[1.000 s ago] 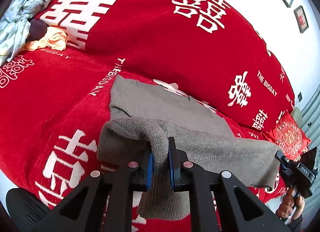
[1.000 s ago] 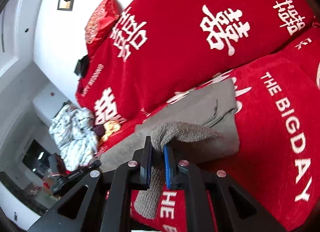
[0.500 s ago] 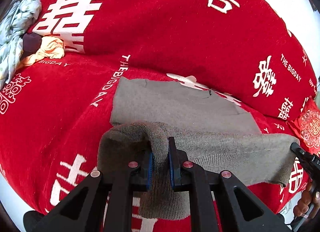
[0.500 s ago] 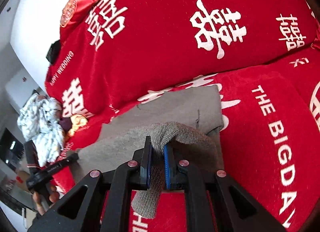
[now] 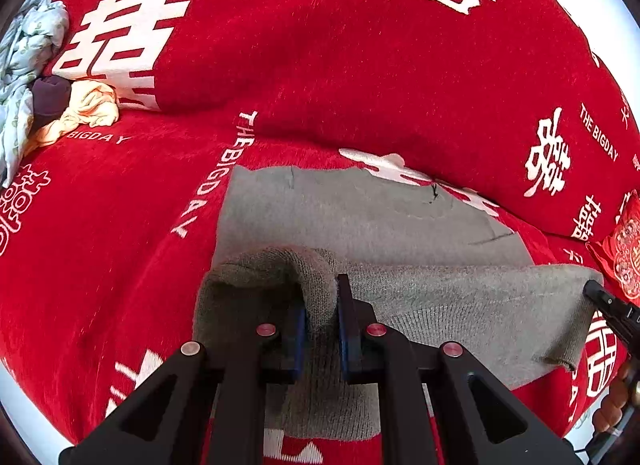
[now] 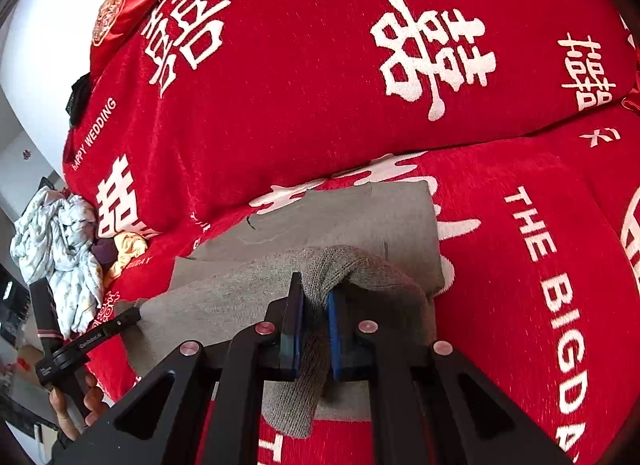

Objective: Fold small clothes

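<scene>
A grey knit garment (image 5: pixel 360 217) lies on a red sofa seat, its near edge lifted and doubled over the flat far part. My left gripper (image 5: pixel 320 305) is shut on the garment's left near corner. My right gripper (image 6: pixel 311 305) is shut on the right near corner of the garment (image 6: pixel 352 217). The lifted hem stretches taut between the two grippers, a little above the flat part. The other gripper shows at each view's edge: the right gripper (image 5: pixel 612 309) and the left gripper (image 6: pixel 80 341).
The sofa back (image 5: pixel 360 65) is red with white characters and rises right behind the garment. A heap of pale patterned, purple and orange clothes (image 5: pixel 60 105) lies at the seat's left end. A red cushion (image 6: pixel 128 5) sits on the backrest.
Both grippers have carried the lifted hem forward over the flat part, toward the sofa back. The views have dropped closer to the seat. Both grips are unchanged.
</scene>
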Motion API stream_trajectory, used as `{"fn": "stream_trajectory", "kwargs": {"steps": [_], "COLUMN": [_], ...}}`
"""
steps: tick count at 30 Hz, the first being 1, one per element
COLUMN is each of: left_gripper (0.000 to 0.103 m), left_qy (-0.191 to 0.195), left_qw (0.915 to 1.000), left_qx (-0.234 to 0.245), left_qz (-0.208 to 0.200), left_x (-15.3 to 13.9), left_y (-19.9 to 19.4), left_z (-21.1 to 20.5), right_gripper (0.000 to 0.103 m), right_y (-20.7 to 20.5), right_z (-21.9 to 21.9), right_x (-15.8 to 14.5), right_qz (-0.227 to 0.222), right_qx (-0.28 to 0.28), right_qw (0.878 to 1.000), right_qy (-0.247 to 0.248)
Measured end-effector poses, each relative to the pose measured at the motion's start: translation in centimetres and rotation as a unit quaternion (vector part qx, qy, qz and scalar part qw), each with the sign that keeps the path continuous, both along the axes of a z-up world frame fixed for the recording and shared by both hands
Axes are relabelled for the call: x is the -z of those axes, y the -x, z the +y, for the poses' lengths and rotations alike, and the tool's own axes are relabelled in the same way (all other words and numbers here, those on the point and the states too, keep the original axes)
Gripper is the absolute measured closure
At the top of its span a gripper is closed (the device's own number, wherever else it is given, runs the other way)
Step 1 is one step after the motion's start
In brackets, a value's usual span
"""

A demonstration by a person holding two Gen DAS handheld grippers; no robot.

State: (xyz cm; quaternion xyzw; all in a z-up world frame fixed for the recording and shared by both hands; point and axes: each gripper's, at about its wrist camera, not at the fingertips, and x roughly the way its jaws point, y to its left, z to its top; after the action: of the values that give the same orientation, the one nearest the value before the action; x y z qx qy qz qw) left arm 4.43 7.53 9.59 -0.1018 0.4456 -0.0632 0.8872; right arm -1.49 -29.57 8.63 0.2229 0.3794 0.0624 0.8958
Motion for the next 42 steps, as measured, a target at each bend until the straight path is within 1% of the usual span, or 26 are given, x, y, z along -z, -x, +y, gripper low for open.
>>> {"fn": "stream_trajectory", "kwargs": {"steps": [7, 16, 20, 27, 32, 37, 42], "left_gripper": [0.089, 0.089, 0.089, 0.089, 0.089, 0.089, 0.089], "left_qy": [-0.011, -0.022, -0.024, -0.029, -0.024, -0.027, -0.032], "left_qw": [0.9999, 0.9996, 0.9994, 0.9991, 0.9991, 0.9982, 0.9965], "left_qx": [0.001, 0.009, 0.014, 0.019, 0.017, 0.027, 0.036], "left_qz": [0.001, 0.013, 0.020, 0.024, 0.032, 0.047, 0.068], "left_x": [0.0, 0.5, 0.8, 1.0, 1.2, 2.4, 4.6], "left_y": [-2.1, -5.4, -6.9, -8.6, -10.1, -11.9, -13.3], "left_z": [-0.3, -1.1, -1.6, -2.3, -2.3, -2.9, -3.2], "right_gripper": [0.092, 0.092, 0.092, 0.092, 0.092, 0.092, 0.092], "right_y": [-2.0, -5.0, -6.5, -8.1, -9.2, -9.9, -11.0], "right_z": [0.3, 0.3, -0.1, -0.4, -0.4, -0.8, -1.5], "right_x": [-0.1, 0.6, 1.1, 1.2, 1.7, 3.0, 4.6], "right_qz": [0.003, 0.020, 0.031, 0.034, 0.041, 0.055, 0.076], "right_qx": [0.000, 0.001, 0.004, 0.006, 0.009, 0.018, 0.026], "right_qw": [1.000, 0.999, 0.999, 0.999, 0.999, 0.998, 0.996], "right_qy": [0.007, 0.026, 0.028, 0.025, 0.028, 0.029, 0.030]}}
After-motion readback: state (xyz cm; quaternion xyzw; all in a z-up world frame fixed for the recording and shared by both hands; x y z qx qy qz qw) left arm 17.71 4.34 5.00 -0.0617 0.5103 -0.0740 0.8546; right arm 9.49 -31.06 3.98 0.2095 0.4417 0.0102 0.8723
